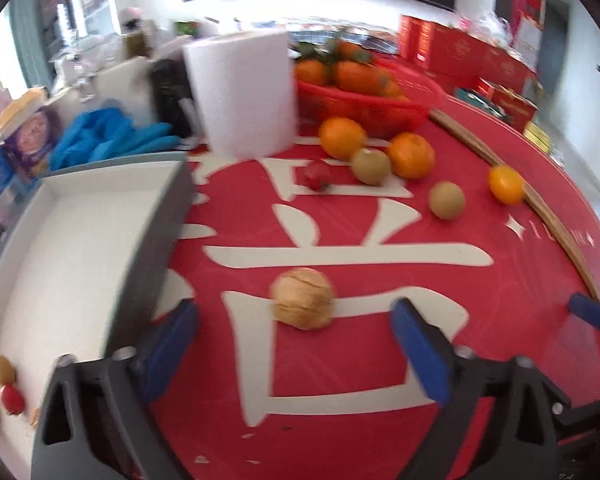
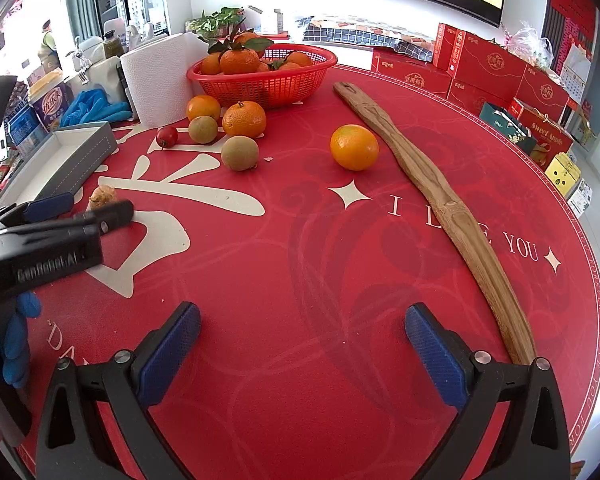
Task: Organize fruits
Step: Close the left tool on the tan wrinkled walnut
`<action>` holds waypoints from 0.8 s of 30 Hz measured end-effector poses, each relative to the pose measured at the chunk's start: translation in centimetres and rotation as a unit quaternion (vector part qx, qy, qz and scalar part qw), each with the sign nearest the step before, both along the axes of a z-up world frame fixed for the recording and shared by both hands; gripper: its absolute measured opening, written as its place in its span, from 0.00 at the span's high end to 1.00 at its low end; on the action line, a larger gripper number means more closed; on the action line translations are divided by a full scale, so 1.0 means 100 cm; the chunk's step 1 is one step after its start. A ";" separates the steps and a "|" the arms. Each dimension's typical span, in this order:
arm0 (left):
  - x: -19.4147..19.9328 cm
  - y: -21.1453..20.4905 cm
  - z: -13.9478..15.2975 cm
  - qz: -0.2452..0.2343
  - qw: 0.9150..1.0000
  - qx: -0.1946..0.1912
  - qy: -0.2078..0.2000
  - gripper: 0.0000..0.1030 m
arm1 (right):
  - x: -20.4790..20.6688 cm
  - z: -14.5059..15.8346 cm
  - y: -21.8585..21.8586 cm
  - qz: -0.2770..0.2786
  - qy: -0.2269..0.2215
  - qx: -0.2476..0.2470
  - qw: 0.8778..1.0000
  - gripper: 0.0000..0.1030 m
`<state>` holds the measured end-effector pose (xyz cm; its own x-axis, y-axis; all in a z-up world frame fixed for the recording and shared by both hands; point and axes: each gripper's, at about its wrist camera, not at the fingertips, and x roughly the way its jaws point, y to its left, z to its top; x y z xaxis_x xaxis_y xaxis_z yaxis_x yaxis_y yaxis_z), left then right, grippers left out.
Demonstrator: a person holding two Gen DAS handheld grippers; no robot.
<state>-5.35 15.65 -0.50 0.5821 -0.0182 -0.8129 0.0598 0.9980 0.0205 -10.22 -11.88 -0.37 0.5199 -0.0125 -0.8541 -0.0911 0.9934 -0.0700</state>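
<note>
Walnut on tabletop just ahead of left gripper, fingers apart, nothing held; tray at left edge. Right gripper fingers apart, farther.

Grainy wooden stick, red plastic mesh basket

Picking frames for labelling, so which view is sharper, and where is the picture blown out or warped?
Left wrist view: motion-blurred throughout, the walnut and paper towel roll smeared. Right wrist view: crisp, the orange sharp-edged. Both: window light washes out the top; fisheye bends the table edge.
</note>
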 end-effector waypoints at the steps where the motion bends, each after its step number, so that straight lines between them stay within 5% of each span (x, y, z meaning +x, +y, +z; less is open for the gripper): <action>1: 0.000 -0.001 0.000 -0.001 1.000 0.000 -0.002 0.00 | 0.000 0.000 0.000 0.000 0.000 0.000 1.000 0.01; 24: 0.012 0.019 0.002 0.026 1.000 -0.001 -0.002 0.00 | 0.000 0.000 0.000 0.000 0.000 0.000 1.000 0.01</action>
<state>-4.11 17.57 -0.32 0.5863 0.0110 -0.8100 0.0083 0.9998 0.0196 -10.25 -11.89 -0.40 0.5205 -0.0134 -0.8537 -0.0907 0.9933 -0.0709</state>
